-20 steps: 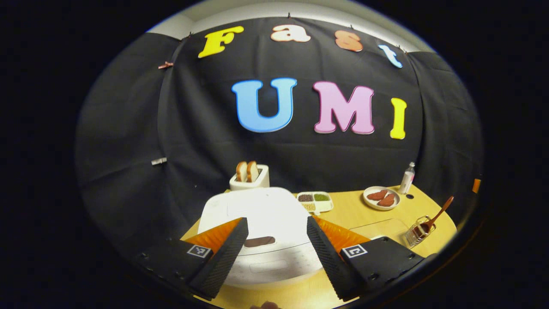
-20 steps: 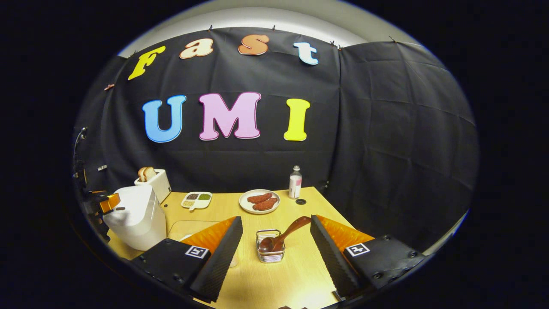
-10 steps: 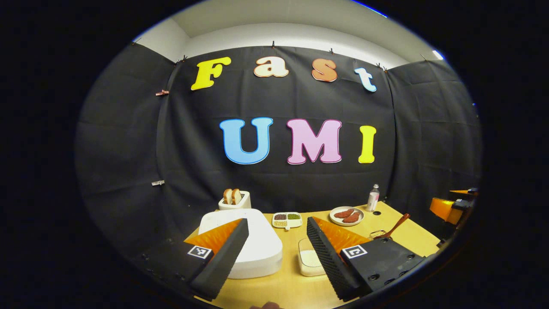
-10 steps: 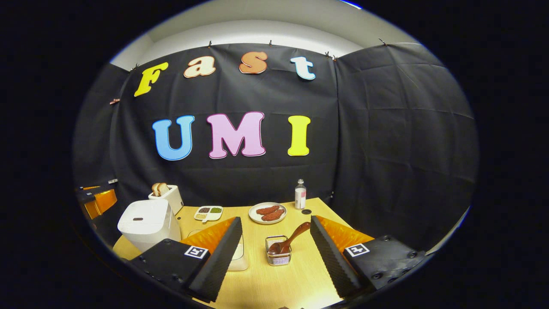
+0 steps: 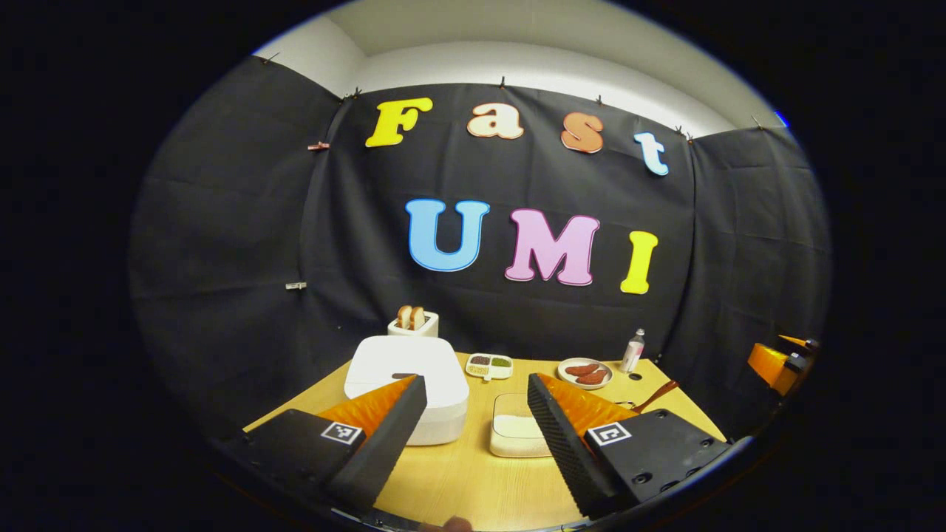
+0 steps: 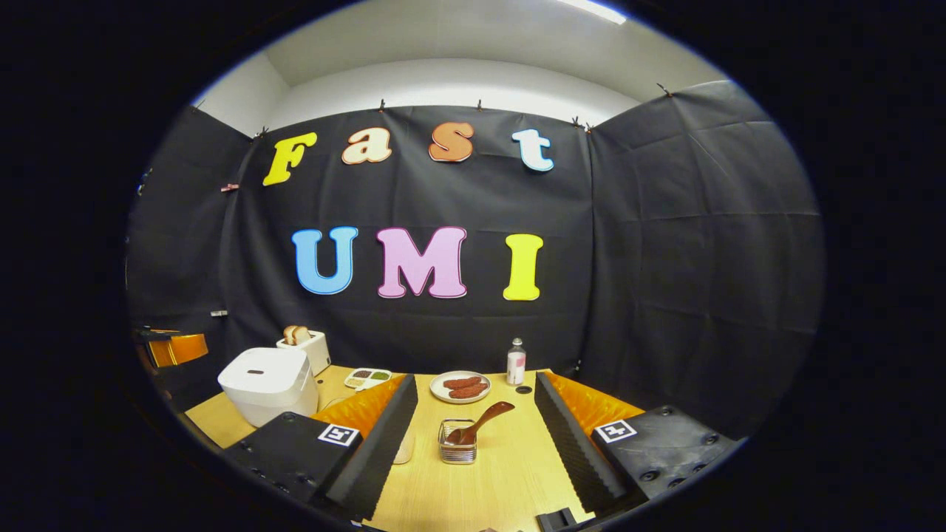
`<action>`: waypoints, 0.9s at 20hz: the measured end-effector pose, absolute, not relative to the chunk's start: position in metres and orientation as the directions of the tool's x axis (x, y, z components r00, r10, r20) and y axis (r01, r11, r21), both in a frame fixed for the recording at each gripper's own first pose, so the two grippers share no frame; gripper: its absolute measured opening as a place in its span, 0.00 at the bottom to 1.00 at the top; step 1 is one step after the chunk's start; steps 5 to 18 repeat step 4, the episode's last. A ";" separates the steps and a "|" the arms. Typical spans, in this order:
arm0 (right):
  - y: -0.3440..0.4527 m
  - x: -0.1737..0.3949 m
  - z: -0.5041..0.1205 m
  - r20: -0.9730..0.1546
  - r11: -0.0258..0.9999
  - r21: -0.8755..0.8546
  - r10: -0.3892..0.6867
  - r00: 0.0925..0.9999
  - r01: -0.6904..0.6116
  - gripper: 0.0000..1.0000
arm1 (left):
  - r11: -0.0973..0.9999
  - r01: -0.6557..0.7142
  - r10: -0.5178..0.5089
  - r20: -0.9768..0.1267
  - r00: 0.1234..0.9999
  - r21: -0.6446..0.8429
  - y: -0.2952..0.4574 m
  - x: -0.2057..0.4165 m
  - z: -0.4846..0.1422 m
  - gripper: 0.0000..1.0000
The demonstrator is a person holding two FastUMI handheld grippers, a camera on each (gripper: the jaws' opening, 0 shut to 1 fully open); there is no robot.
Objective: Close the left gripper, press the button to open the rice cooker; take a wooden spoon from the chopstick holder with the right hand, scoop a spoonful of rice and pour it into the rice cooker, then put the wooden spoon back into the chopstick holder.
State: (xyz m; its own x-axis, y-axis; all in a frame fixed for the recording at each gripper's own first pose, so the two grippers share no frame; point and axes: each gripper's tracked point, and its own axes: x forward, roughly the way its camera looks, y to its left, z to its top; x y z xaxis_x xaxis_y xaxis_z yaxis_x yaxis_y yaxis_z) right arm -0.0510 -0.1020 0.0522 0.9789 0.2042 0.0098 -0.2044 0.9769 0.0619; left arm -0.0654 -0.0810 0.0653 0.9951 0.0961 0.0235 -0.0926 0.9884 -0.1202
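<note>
The white rice cooker (image 5: 405, 388) stands on the left of the wooden table (image 5: 458, 480) with its lid down. My left gripper (image 5: 477, 379) hovers open in front of it, well short of touching. A clear box of rice (image 5: 515, 434) sits to the cooker's right. In the right gripper view the wooden spoon (image 6: 478, 426) leans in the wire chopstick holder (image 6: 458, 449), straight ahead of my open right gripper (image 6: 477, 386) and some way off. The rice cooker (image 6: 267, 377) shows at the left, with my left gripper (image 6: 176, 347) beside it.
At the back stand a toaster (image 5: 414, 321) with bread, a divided dish (image 5: 489, 364) of grains, a plate (image 5: 585, 372) of sausages and a small bottle (image 5: 633, 349). My right gripper (image 5: 776, 362) shows far right. Black cloth walls enclose the table (image 6: 502, 480).
Both grippers have drawn back from the table, so everything looks smaller and farther. The left gripper has left its spot close over the cooker's lid. Both stay open.
</note>
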 end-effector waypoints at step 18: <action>-0.101 -0.064 0.046 -0.003 0.973 0.060 0.222 0.975 -0.222 0.99 | 0.980 -0.063 0.059 -0.027 0.998 -0.188 -0.093 -0.070 0.051 0.95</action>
